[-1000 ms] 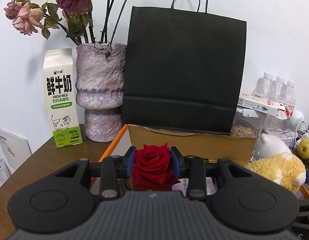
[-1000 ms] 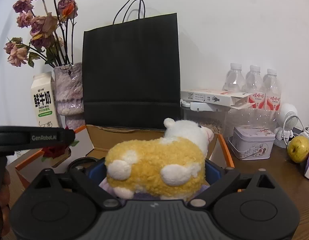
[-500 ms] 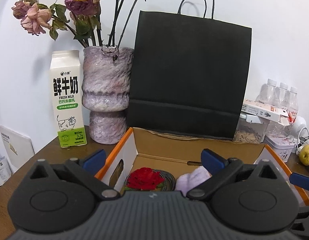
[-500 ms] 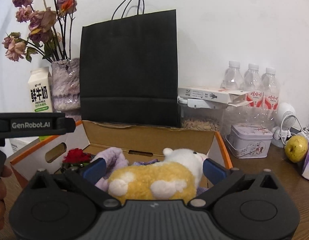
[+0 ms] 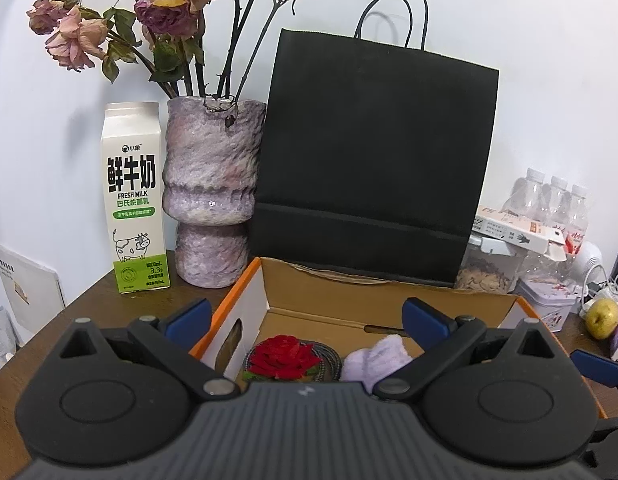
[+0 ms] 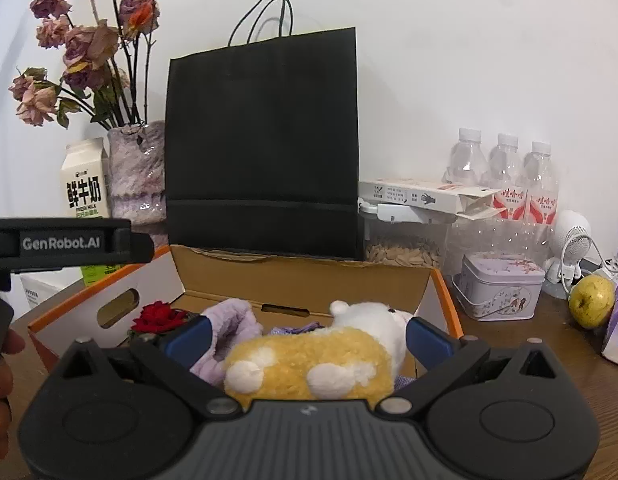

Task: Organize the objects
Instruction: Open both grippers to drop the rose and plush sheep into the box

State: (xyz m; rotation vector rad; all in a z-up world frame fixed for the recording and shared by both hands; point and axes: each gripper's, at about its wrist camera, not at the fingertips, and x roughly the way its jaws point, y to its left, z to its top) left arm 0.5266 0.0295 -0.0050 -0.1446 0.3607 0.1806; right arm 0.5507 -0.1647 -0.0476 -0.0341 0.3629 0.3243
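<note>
An orange-edged cardboard box (image 5: 245,312) (image 6: 441,300) sits on the table. In it lie a red rose (image 5: 285,356) (image 6: 159,316), a lilac fuzzy cloth (image 5: 379,360) (image 6: 233,324) and a yellow-and-white plush toy (image 6: 321,360). My left gripper (image 5: 309,316) is open and empty above the box, over the rose. My right gripper (image 6: 307,338) is open with its blue pads either side of the plush, which rests in the box. The left gripper's body (image 6: 61,240) shows at the left of the right wrist view.
A black paper bag (image 5: 373,168) stands behind the box. A milk carton (image 5: 133,208) and a vase of dried roses (image 5: 213,200) stand at left. Water bottles (image 6: 505,180), a seed jar (image 6: 405,248), a tin (image 6: 501,292) and a pear (image 6: 591,300) stand at right.
Both grippers opened: the left let go of the rose, the right let go of the plush. Both objects now lie in the box and both grippers have risen and pulled back.
</note>
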